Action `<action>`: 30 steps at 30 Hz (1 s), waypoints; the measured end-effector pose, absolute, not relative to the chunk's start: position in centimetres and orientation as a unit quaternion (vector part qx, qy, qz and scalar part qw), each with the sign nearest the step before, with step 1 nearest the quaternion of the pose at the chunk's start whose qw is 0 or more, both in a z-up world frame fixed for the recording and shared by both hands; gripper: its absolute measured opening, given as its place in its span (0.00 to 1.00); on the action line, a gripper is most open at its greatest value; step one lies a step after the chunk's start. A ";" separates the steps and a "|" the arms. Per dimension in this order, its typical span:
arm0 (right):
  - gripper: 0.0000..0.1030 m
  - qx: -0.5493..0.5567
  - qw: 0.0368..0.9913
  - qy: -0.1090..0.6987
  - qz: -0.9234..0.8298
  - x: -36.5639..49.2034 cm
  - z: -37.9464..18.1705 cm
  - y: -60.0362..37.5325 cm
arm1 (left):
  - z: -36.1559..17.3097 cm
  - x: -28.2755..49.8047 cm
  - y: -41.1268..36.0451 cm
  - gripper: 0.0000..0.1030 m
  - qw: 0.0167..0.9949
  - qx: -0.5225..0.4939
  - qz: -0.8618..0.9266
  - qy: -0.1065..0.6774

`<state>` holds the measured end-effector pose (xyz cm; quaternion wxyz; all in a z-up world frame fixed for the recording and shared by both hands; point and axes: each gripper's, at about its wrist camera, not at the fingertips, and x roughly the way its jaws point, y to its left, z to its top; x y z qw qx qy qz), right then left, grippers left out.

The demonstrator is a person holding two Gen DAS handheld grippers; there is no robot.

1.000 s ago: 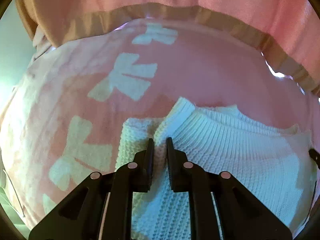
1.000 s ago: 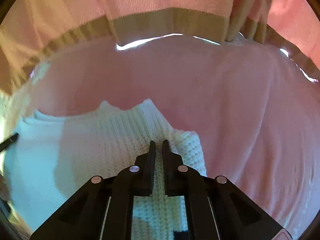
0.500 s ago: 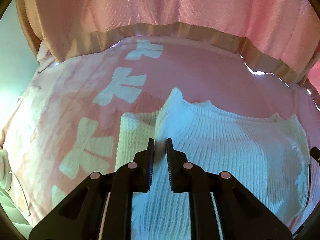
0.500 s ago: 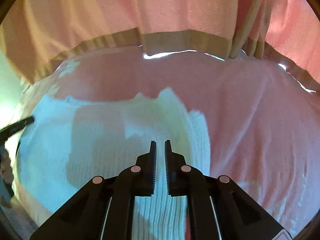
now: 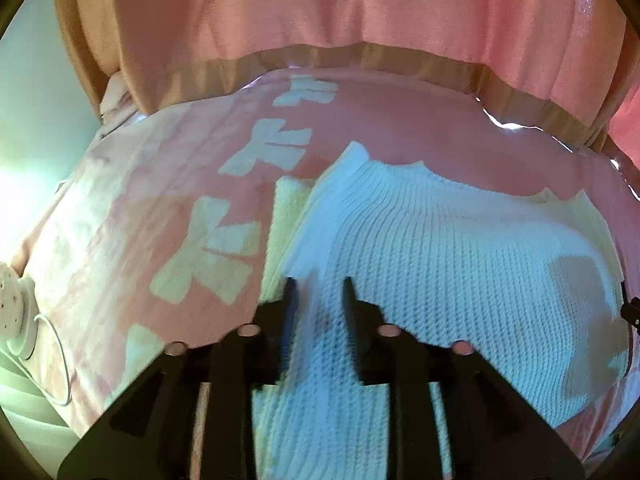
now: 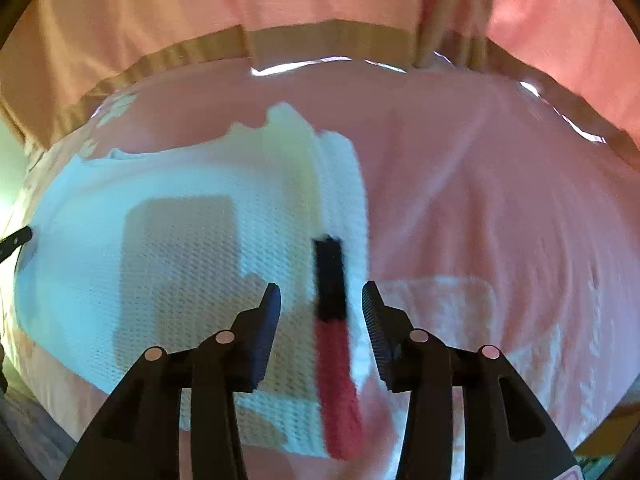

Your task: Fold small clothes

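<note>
A small white knit garment (image 5: 460, 248) lies spread on a pink bedcover (image 5: 132, 200). In the left wrist view my left gripper (image 5: 318, 292) hangs over its left side, jaws parted with knit showing between them and no grip. In the right wrist view the garment (image 6: 180, 240) fills the left half; a black and red strip (image 6: 334, 320) runs along its right edge. My right gripper (image 6: 320, 300) is open just above that edge, the strip between its fingers but untouched.
The bedcover has pale bow prints (image 5: 208, 252) on the left. A pink curtain with a tan band (image 5: 360, 20) hangs behind the bed. A white round device with a cord (image 5: 12, 312) lies at the far left. The other gripper's tip (image 6: 16, 240) shows at the left edge.
Both grippers have opened and let go of the white garment, which now lies flatter on the bed. Both have pulled back a little, the right one opening wider.
</note>
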<state>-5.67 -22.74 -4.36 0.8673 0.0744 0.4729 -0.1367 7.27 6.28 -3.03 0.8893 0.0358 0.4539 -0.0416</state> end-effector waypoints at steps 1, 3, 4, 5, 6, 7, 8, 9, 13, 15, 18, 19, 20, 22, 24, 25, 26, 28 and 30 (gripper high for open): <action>0.41 0.077 0.865 0.476 -0.137 -5.9 -4.6 -22.9 | -3.1 7.0 6.4 0.25 0.890 0.038 -0.041 0.453; 0.44 0.085 0.861 0.484 -0.132 -6.2 -5.2 -23.0 | -3.5 6.4 6.7 0.25 0.887 0.038 -0.041 0.458; 0.44 0.086 0.859 0.488 -0.130 -6.3 -5.4 -22.8 | -3.8 6.2 6.8 0.25 0.886 0.037 -0.041 0.461; 0.44 0.089 0.857 0.492 -0.125 -6.3 -5.8 -22.8 | -4.1 6.0 7.0 0.25 0.884 0.038 -0.039 0.464; 0.44 0.094 0.854 0.497 -0.118 -6.4 -6.1 -22.6 | -4.5 5.8 7.0 0.25 0.881 0.040 -0.038 0.469; 0.45 0.091 0.854 0.499 -0.117 -6.5 -6.3 -22.5 | -4.8 5.6 7.0 0.25 0.880 0.043 -0.038 0.472; 0.45 0.087 0.854 0.499 -0.118 -6.5 -6.2 -22.4 | -5.0 5.4 7.0 0.25 0.879 0.046 -0.037 0.473; 0.45 0.085 0.855 0.498 -0.119 -6.7 -6.1 -22.3 | -5.0 5.0 7.1 0.25 0.879 0.049 -0.039 0.472; 0.47 0.107 0.858 0.488 -0.117 -7.8 -5.7 -22.4 | -4.9 3.7 8.0 0.26 0.883 0.041 -0.040 0.466; 0.49 0.111 0.858 0.489 -0.112 -8.5 -5.9 -22.0 | -4.6 2.8 8.6 0.27 0.888 0.029 -0.040 0.457; 0.42 0.095 0.853 0.500 -0.112 -8.5 -7.0 -21.4 | -5.0 2.4 9.0 0.32 0.887 0.019 -0.040 0.460; 0.18 0.088 0.856 0.497 -0.113 -8.5 -7.0 -21.2 | -5.4 2.6 8.9 0.29 0.882 0.021 -0.039 0.470; 0.07 0.083 0.860 0.491 -0.109 -8.6 -6.7 -21.1 | -5.7 2.8 8.8 0.22 0.878 0.029 -0.038 0.476; 0.06 0.100 0.875 0.465 -0.091 -9.3 -5.1 -21.2 | -5.2 2.5 8.8 0.05 0.883 0.034 -0.039 0.467; 0.06 0.088 0.890 0.435 -0.107 -10.7 -3.1 -21.4 | -4.5 2.0 9.0 0.05 0.884 0.035 -0.048 0.464; 0.06 0.091 0.887 0.437 -0.117 -11.2 -3.0 -22.0 | -4.6 1.7 9.3 0.05 0.882 0.034 -0.044 0.468; 0.06 0.096 0.881 0.446 -0.124 -11.3 -3.5 -22.4 | -5.1 1.6 9.7 0.05 0.876 0.031 -0.040 0.480; 0.06 0.116 0.842 0.510 -0.132 -10.7 -7.1 -23.7 | -7.2 2.0 10.6 0.05 0.852 0.010 -0.038 0.521; 0.08 0.097 0.844 0.509 -0.136 -10.4 -7.2 -23.2 | -6.8 1.8 10.1 0.05 0.859 0.026 -0.038 0.509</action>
